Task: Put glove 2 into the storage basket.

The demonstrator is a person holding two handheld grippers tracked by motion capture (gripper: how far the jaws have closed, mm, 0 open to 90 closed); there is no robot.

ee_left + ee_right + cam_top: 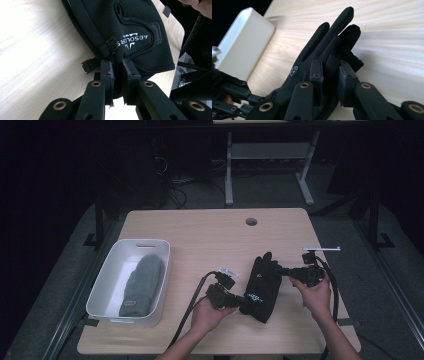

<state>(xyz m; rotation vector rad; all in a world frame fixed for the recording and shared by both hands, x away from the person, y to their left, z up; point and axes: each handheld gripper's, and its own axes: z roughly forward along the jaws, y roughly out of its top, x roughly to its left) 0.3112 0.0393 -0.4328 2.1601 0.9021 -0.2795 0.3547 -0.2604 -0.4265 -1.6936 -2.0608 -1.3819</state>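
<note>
A black glove (262,285) with white lettering lies on the wooden table (200,230), right of centre. My left gripper (243,303) is shut on its cuff end; in the left gripper view the jaws pinch the glove (130,32) cuff at a small buckle, the left gripper (118,72) closed around the fabric. My right gripper (281,270) is shut on the finger side of the glove. In the right gripper view the glove (324,50) fingers stick up between the jaws of the right gripper (331,72).
A white bin (100,290) stands at the table's left with a grey mitten (142,285) lying in it; the bin (242,42) shows beyond the glove. A round hole (251,221) sits near the table's far edge. A desk frame (270,155) stands behind.
</note>
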